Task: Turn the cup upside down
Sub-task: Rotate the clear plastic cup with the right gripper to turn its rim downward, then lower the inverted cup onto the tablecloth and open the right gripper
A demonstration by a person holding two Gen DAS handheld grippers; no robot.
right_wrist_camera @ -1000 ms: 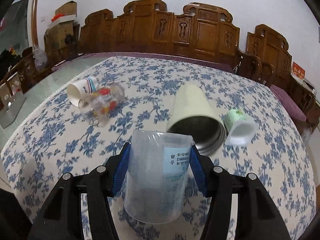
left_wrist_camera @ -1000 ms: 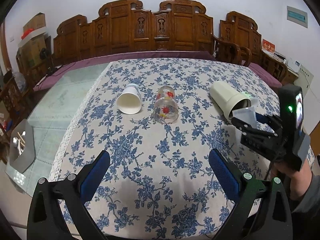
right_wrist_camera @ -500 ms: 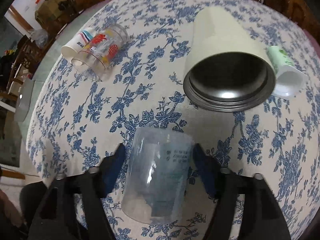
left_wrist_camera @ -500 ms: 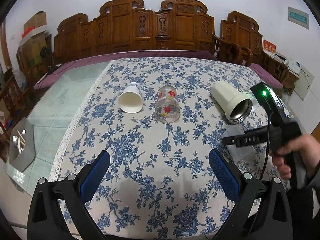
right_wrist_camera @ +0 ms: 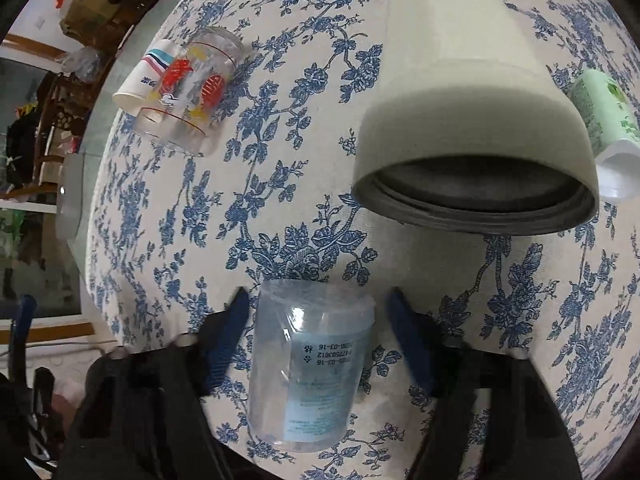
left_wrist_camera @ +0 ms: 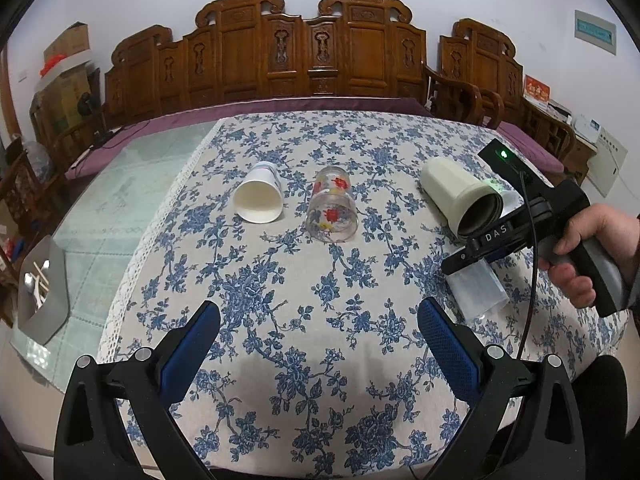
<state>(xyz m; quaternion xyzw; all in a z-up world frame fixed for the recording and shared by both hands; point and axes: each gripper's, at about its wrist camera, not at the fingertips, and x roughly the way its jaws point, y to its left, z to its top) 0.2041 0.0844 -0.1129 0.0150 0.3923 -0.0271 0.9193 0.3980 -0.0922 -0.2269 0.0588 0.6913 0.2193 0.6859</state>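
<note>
A clear plastic cup with a printed label stands upside down on the floral tablecloth, between the fingers of my right gripper. The jaws are open, with a gap on each side of the cup. In the left wrist view the same cup sits under the right gripper, which points downward in a hand. My left gripper is open and empty over the table's near edge.
A cream tumbler lies on its side just beyond the clear cup, a green-and-white cup beside it. A printed glass and a white paper cup lie on their sides mid-table. Carved wooden chairs stand behind.
My right gripper tipped downward, set the clear cup mouth-down on the cloth, and opened its jaws off it. The left gripper stayed still.
</note>
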